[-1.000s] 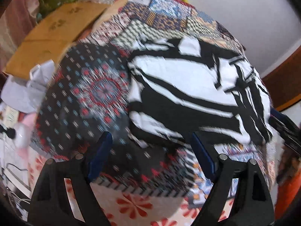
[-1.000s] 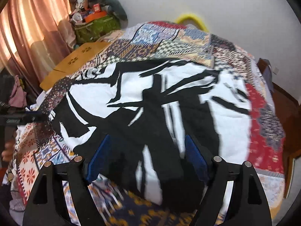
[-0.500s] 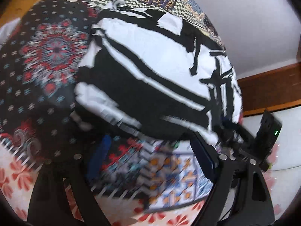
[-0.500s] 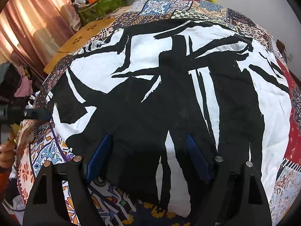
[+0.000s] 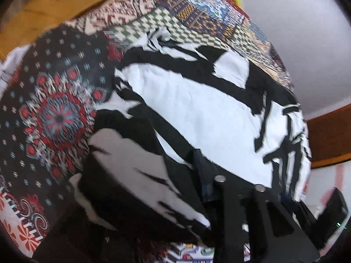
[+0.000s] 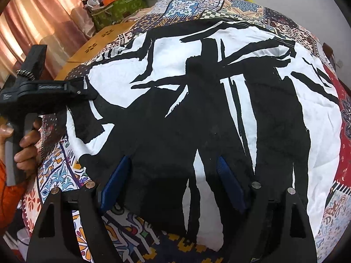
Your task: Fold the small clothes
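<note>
A black-and-white patterned garment (image 6: 197, 100) lies spread on a patchwork bed cover (image 6: 219, 6). It also shows in the left wrist view (image 5: 197, 109). My left gripper (image 6: 87, 92) sits at the garment's left edge in the right wrist view, jaws closed on the cloth. In its own view only one finger (image 5: 204, 175) shows, with a lifted fold of the garment (image 5: 136, 175) draped over the other side. My right gripper (image 6: 173, 175) is open, its blue pads resting over the garment's near hem.
A wooden board (image 6: 94, 46) lies at the bed's far left, beyond it a green bag (image 6: 118, 6) and curtains (image 6: 43, 22). A white wall (image 5: 296, 32) and brown wooden trim (image 5: 329, 135) stand to the right.
My left gripper has moved onto the garment's left edge and closed on it, raising a fold. My right gripper has come closer over the near hem, still open.
</note>
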`<action>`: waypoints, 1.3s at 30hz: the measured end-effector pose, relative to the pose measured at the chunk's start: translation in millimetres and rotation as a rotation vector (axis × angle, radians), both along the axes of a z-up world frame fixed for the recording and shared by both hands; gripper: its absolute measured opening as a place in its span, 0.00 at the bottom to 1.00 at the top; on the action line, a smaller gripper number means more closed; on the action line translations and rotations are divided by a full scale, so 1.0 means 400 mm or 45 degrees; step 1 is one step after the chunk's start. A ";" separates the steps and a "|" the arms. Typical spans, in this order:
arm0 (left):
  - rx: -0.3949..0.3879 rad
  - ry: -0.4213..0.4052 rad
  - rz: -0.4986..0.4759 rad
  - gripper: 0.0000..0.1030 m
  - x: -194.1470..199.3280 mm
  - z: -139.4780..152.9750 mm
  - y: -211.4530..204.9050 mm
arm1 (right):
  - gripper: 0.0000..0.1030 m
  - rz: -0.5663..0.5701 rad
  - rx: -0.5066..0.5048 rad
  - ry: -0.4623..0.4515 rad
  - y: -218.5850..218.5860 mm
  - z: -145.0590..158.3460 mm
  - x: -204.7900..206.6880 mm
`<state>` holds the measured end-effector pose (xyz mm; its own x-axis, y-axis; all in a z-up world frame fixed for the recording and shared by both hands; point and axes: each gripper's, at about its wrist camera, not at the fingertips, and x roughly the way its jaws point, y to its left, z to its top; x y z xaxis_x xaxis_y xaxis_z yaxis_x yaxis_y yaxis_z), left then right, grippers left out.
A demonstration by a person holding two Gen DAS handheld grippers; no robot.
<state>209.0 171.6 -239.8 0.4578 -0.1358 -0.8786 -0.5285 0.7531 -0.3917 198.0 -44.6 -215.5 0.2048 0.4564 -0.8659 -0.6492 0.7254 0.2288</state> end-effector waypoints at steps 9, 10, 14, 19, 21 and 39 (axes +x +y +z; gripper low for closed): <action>0.417 -0.140 -0.114 0.12 -0.075 0.150 -0.047 | 0.76 -0.128 0.065 -0.030 -0.106 0.062 -0.005; 0.501 -0.162 -0.129 0.12 -0.091 0.176 -0.056 | 0.76 -0.145 0.054 -0.057 -0.120 0.069 -0.008; 0.802 -0.200 -0.157 0.11 -0.126 0.239 -0.097 | 0.77 -0.224 -0.037 -0.169 -0.188 0.074 -0.021; 0.920 -0.258 -0.182 0.09 -0.107 0.289 -0.142 | 0.75 -0.205 -0.087 -0.070 -0.199 -0.008 -0.025; 0.898 -0.307 -0.197 0.08 -0.080 0.322 -0.169 | 0.76 -0.213 -0.042 -0.052 -0.212 -0.010 -0.020; 0.340 -0.297 -0.954 0.07 0.059 0.217 -0.560 | 0.78 -0.207 -0.001 -0.022 -0.224 -0.013 -0.007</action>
<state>232.8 -52.3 -152.9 0.5037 -0.2775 -0.8181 0.2235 0.9566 -0.1869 195.1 -134.1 -220.5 0.2906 0.4150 -0.8622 -0.5267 0.8216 0.2179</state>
